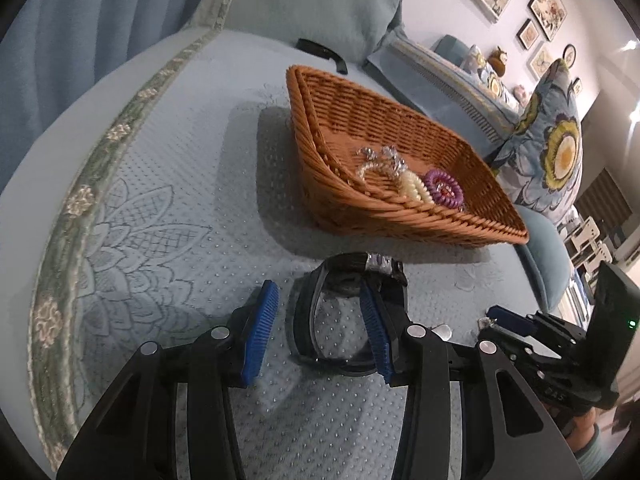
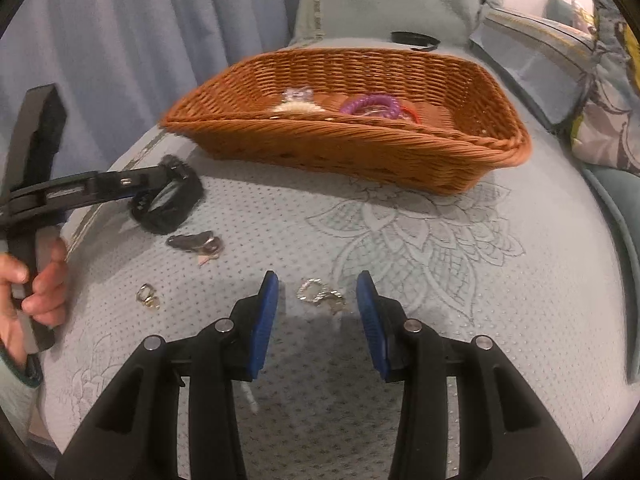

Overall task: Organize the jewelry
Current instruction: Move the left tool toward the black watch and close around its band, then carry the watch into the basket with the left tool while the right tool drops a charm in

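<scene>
Two grippers: both are sitting low in their frames, near the camera, over a pale blue quilted bedspread (image 2: 520,280).
Left gripper (image 1: 320,320): its blue pads are standing wide apart, released, and are straddling one side of a black wristband (image 1: 340,320) that is lying on the bedspread at lower centre; nothing is being pinched.
Right gripper (image 2: 316,312): its jaws are also gaping, holding nothing, while a small silver chain piece (image 2: 320,294) is lying on the fabric between the fingertips.
Loose pieces: a small gold ring item (image 2: 148,296) is resting at lower left of the right wrist view, and a dark clip with metal bits (image 2: 198,244) is lying just above it.
Left hand (image 2: 36,280): it is gripping the tool handle at the left edge.
Wicker basket (image 1: 400,128): it is sitting beyond both grippers, upper centre, holding a purple coil tie (image 1: 442,192), a cream coil (image 1: 416,188) and a clear beaded piece (image 1: 380,160).
Far: cushions and framed pictures (image 1: 520,4) are showing at upper right.
</scene>
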Tool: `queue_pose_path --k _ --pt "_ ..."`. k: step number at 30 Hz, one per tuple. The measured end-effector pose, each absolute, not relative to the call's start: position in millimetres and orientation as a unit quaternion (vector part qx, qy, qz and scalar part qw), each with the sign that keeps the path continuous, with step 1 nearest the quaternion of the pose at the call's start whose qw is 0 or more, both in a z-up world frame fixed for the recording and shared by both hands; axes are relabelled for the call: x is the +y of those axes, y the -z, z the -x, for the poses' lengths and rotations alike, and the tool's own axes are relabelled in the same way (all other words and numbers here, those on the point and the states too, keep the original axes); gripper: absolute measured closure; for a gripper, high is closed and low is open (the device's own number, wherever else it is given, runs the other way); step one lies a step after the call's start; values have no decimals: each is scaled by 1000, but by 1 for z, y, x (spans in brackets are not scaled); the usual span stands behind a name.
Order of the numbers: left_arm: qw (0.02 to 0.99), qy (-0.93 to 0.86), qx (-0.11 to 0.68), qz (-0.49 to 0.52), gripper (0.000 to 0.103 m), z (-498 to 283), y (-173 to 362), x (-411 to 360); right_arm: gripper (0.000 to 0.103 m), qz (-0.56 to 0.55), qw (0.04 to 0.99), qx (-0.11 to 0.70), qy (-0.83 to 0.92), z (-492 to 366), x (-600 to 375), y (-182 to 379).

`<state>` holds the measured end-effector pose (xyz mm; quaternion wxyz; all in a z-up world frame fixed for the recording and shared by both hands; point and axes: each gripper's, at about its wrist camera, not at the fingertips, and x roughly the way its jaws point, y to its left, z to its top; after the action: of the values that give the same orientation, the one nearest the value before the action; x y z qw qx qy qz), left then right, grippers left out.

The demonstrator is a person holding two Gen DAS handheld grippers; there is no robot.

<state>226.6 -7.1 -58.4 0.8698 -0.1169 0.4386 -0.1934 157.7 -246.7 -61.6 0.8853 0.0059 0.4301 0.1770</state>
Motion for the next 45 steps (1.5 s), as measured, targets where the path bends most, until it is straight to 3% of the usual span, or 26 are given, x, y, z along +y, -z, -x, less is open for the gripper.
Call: queue_pose_path --k 5,14,15,16,19,32,45 --pt "873 194 435 107 70 -222 61 -10 71 -1 881 429 -202 -138 -240 61" --pt "882 185 425 88 71 -217 61 -13 71 -15 889 432 -152 -145 -247 63" --pt "882 185 424 87 71 -217 61 -13 76 -2 890 431 -147 -145 -242 63" --pt "883 185 423 87 73 -217 61 -13 89 9 891 431 -142 -145 -237 63" --pt "885 178 422 86 93 -217 62 -12 93 12 896 423 -132 -142 -233 63" --pt "905 197 368 78 94 -176 38 -16 95 -59 912 379 -148 -113 -257 30" --pt "926 208 301 94 94 -187 -28 -22 96 -80 932 314 -159 -140 -271 -39"
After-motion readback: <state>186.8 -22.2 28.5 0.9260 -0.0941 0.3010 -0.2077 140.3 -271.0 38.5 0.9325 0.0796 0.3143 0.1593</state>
